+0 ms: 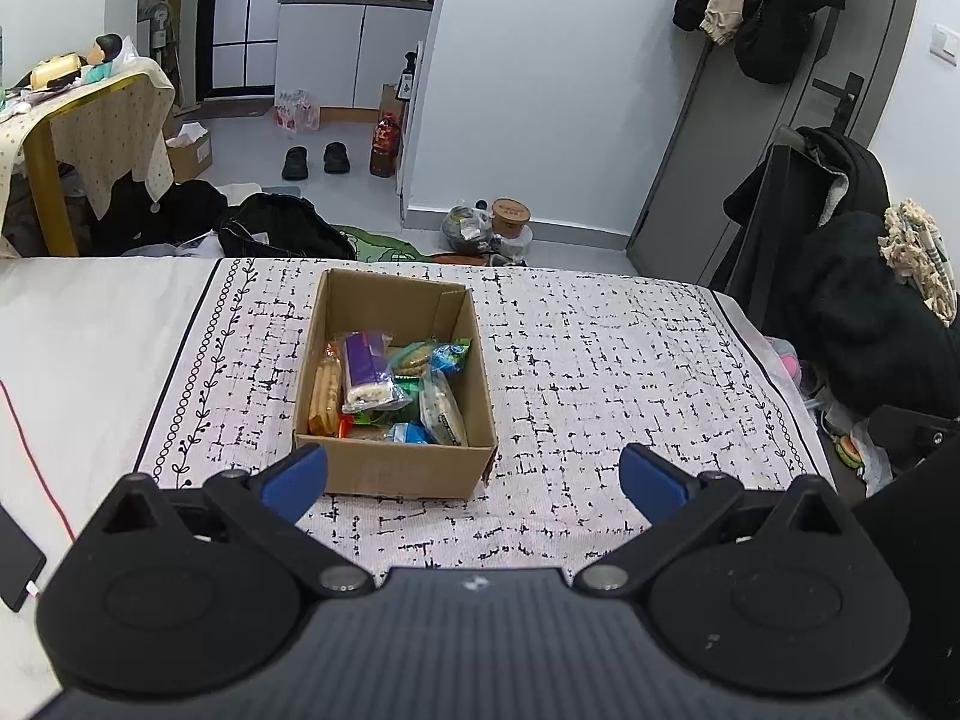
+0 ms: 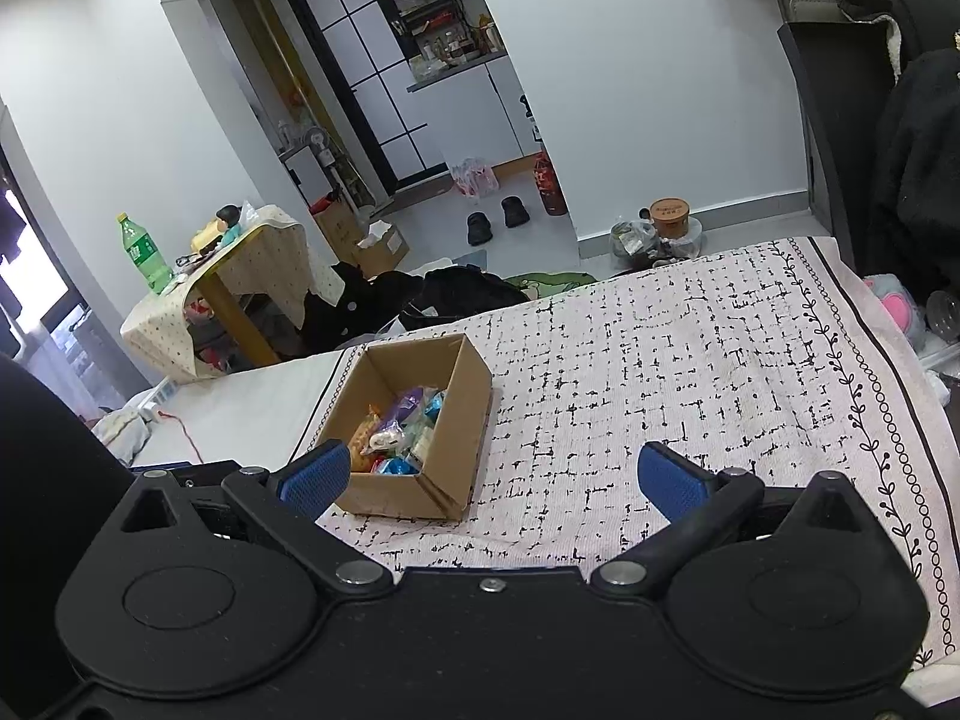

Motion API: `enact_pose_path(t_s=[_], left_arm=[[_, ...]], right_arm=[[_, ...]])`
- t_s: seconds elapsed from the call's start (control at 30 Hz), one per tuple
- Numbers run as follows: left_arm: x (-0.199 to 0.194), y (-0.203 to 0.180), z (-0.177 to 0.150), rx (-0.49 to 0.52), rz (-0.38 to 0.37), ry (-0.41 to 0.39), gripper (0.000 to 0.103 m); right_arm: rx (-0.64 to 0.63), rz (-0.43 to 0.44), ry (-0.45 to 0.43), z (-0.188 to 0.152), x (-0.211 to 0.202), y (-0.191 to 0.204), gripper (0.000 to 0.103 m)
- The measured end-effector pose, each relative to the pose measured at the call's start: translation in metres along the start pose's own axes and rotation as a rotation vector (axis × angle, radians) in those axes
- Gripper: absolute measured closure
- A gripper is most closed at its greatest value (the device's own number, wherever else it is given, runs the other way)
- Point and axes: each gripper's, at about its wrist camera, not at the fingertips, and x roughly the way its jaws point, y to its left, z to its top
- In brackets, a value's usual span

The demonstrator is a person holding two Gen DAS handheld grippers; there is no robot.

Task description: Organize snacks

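Both jaws gape empty; only the right wrist view shows a, seemingly soda, green bottle (image 2: 143, 253).

Evenly lit, soft, without hard shadows. Sharp at centre; bent and darkened at corners by fisheye. Blown-out glare from window (image 2: 27, 264) at nine o'clock.

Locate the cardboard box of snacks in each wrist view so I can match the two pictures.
Left wrist view: the cardboard box sits centre-left, just beyond the left fingertip, on the patterned cloth.
Right wrist view: the cardboard box sits left of centre, rotated, by the left fingertip.
Shared landmark: the pair of black shoes on the floor behind.
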Motion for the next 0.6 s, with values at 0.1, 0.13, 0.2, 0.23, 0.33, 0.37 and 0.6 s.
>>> enact_pose_path(t_s=[0.1, 0.13, 0.2, 0.23, 0.33, 0.37, 0.6], left_arm=[[0.0002, 0.0004, 0.0000, 0.000, -0.001, 0.001, 0.000], [0.0001, 0.0000, -0.0002, 0.000, -0.001, 0.001, 0.000], [0.0004, -0.0001, -0.0005, -0.002, -0.002, 0.002, 0.000], [0.0007, 0.0001, -0.0010, -0.003, -0.003, 0.003, 0.000], [0.0014, -0.0001, -0.0006, -0.005, -0.006, 0.005, 0.000], [0.0014, -0.0003, -0.0006, -0.004, -0.005, 0.004, 0.000], [0.0013, -0.0013, -0.0014, -0.002, -0.001, 0.002, 0.000]], right_arm=[[0.000, 0.001, 0.000, -0.0003, 0.0002, -0.0002, 0.000], [0.001, 0.002, 0.001, 0.0000, 0.0005, -0.0001, 0.000], [0.000, 0.000, 0.002, 0.0002, 0.0006, 0.0000, 0.000], [-0.002, -0.002, 0.002, 0.0002, 0.0002, 0.0001, 0.000], [-0.005, -0.008, 0.003, 0.0002, 0.0005, 0.0001, 0.000], [-0.006, -0.009, 0.002, 0.0003, 0.0005, 0.0002, 0.000], [-0.019, -0.012, 0.000, 0.0014, 0.0002, 0.0008, 0.000]])
